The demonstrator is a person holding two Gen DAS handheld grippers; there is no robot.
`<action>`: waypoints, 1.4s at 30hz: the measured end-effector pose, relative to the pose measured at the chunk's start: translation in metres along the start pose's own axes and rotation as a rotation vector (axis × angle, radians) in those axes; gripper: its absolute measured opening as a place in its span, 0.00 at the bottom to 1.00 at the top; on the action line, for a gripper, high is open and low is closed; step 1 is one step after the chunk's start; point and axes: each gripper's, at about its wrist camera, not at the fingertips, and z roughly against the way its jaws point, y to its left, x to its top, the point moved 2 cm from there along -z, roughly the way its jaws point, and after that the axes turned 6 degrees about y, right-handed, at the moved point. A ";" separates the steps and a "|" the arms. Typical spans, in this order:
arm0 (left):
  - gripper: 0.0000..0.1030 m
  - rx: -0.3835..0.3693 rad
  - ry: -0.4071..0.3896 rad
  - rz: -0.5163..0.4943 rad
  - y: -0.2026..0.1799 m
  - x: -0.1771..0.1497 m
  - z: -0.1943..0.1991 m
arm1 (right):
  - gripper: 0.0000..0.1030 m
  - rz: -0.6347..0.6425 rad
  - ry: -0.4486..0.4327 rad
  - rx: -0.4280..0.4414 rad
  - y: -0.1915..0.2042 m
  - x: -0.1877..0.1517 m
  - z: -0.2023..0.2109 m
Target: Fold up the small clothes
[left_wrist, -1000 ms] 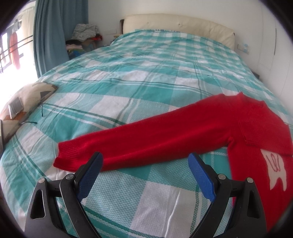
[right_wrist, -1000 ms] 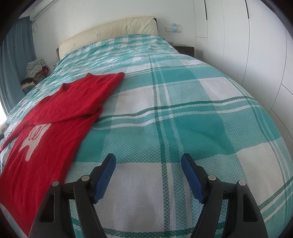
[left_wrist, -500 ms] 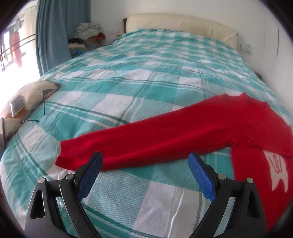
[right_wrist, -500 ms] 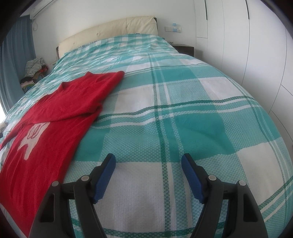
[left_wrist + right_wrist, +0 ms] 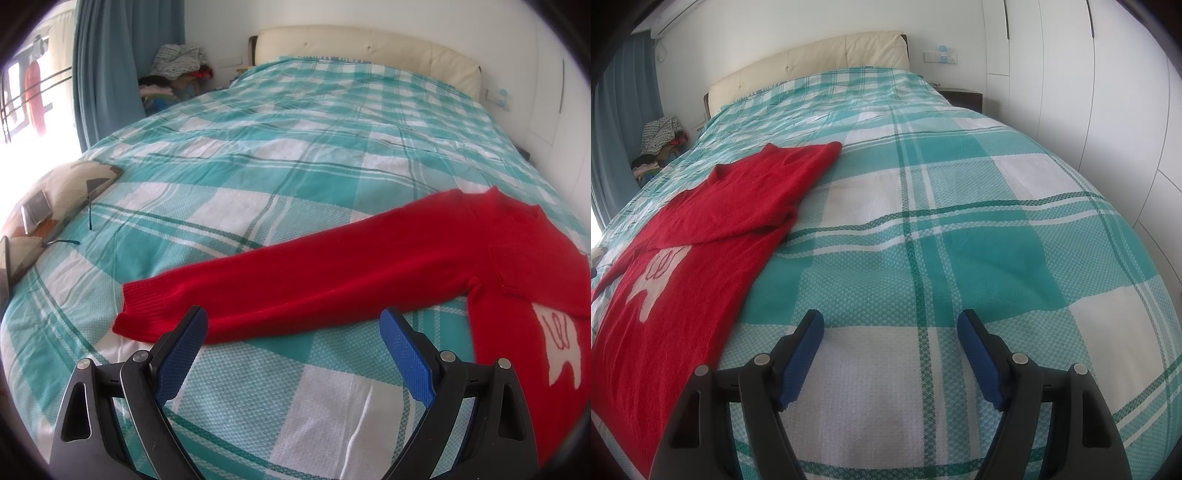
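Left gripper [image 5: 293, 326]: jaws wide apart, nothing between them, poised above the bed [image 5: 258, 177] just short of the sleeve [image 5: 314, 280]. Right gripper [image 5: 890, 332]: jaws likewise apart and empty, over bare checked cover, sweater [image 5: 713, 229] off to its left and not touching. The red sweater lies face up near the foot of the bed, white motif [image 5: 563, 339] showing. One sleeve already appears folded across the chest; the other runs out flat toward the left, cuff [image 5: 147, 314] just beyond the left gripper's near pad. Judged step: fold the outstretched sleeve in over the body. To do it well, take the cuff end with the left gripper, pinching both knit layers cleanly and none of the cover beneath. Lift only enough to clear the bed, carry it across in an arc so the crease lands at the shoulder seam, then lay it down flat. The right gripper could pin the body near the shoulder to stop the knit sliding. Risk: thick ribbing may slip from a shallow bite. Pillow [image 5: 59, 206] at the left edge lies well clear.
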 end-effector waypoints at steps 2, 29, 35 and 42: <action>0.92 0.001 0.000 -0.001 0.000 0.000 0.000 | 0.72 0.000 0.000 0.000 0.000 0.000 0.000; 0.92 0.013 0.003 -0.013 0.003 -0.003 -0.001 | 0.72 0.000 0.001 0.000 0.000 0.000 0.000; 0.92 0.018 0.006 -0.018 0.003 -0.007 -0.001 | 0.72 0.000 0.001 0.000 0.000 0.000 0.000; 0.92 0.019 0.007 -0.020 0.003 -0.007 -0.002 | 0.72 0.000 0.001 0.000 0.000 0.000 0.000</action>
